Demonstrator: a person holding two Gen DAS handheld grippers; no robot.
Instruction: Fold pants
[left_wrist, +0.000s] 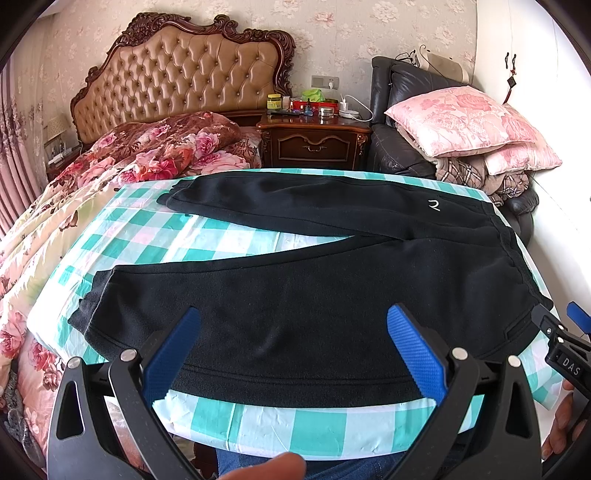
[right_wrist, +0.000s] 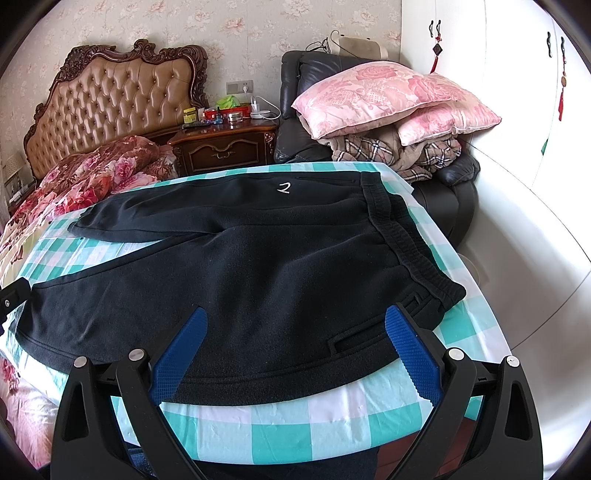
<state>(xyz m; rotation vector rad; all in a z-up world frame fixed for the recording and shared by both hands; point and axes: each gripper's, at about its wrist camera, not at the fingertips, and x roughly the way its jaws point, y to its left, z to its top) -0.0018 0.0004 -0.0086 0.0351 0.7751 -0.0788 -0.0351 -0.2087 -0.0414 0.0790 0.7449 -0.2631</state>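
pants (left_wrist: 295, 295) lie flat on the checked table (left_wrist: 295, 428), legs apart, waistband at the right. left gripper (left_wrist: 293, 325) and right gripper (right_wrist: 295, 328) hover over the near leg, jaws wide open, empty.

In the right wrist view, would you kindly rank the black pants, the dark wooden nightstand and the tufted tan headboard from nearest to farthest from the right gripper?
1. Black pants: spread on the checked cloth, directly ahead of the open right gripper.
2. Dark wooden nightstand: beyond the pants, centre-left.
3. Tufted tan headboard: against the back wall, far left.
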